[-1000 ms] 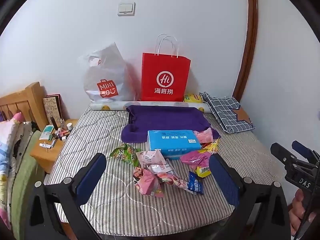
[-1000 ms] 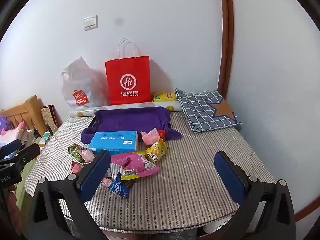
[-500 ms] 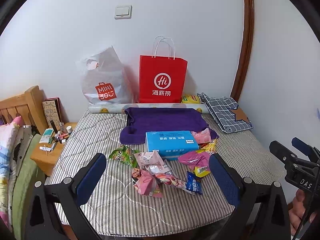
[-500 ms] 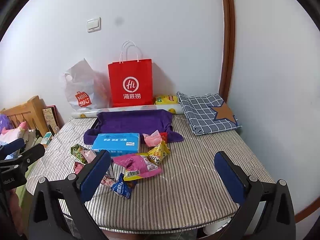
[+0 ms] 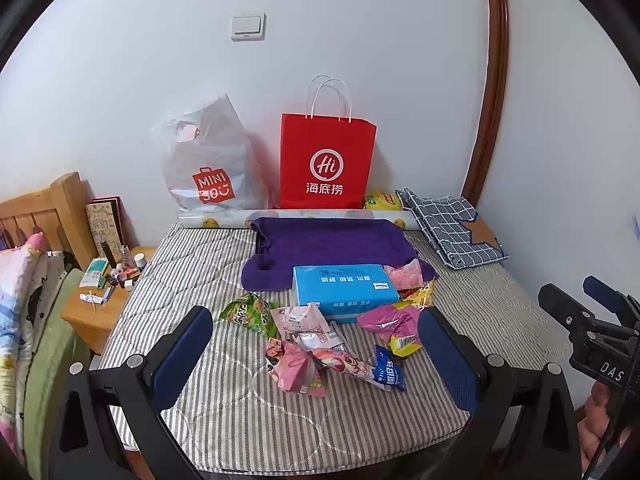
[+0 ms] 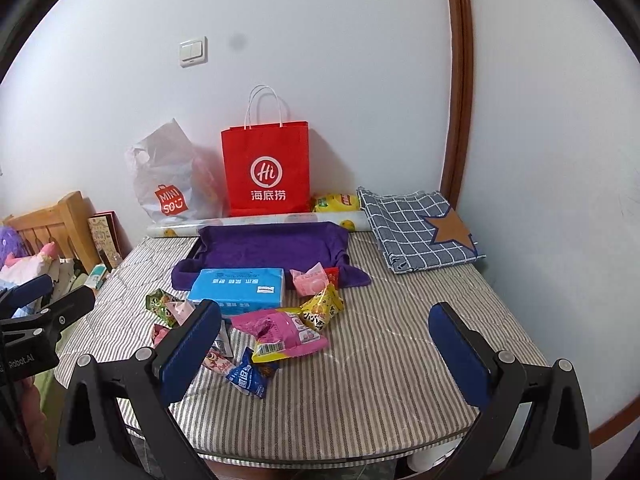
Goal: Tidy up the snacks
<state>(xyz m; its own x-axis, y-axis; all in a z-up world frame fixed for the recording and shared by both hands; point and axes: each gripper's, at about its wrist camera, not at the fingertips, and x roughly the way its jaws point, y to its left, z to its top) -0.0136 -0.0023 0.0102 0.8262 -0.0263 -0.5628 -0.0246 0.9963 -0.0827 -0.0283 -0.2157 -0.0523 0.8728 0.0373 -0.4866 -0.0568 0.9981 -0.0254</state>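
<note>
Several snack packets lie scattered on the striped mattress [image 5: 248, 412]: a green one [image 5: 248, 312], pink ones [image 5: 298, 368] and a small blue one [image 5: 387, 370]. A larger pink bag [image 6: 280, 330], a yellow packet [image 6: 322, 308] and the blue packet [image 6: 247, 378] show in the right wrist view. A blue tissue pack [image 5: 344, 290] sits behind them, half on a tray draped in purple cloth [image 5: 332, 244]. My left gripper [image 5: 314, 356] hangs open above the near edge, nothing between its fingers. My right gripper [image 6: 326, 354] is open too, right of the pile.
A red paper bag [image 5: 326, 164] and a grey plastic bag [image 5: 208, 164] lean on the back wall, with a rolled mat [image 5: 224, 220] before them. A folded checked cloth [image 5: 452, 224] lies at back right. A wooden bedside table [image 5: 104, 300] with small bottles stands left.
Both cameras have tilted slightly upward and the scene has slid lower in both views. The snacks lie where they were, and both grippers stay open.
</note>
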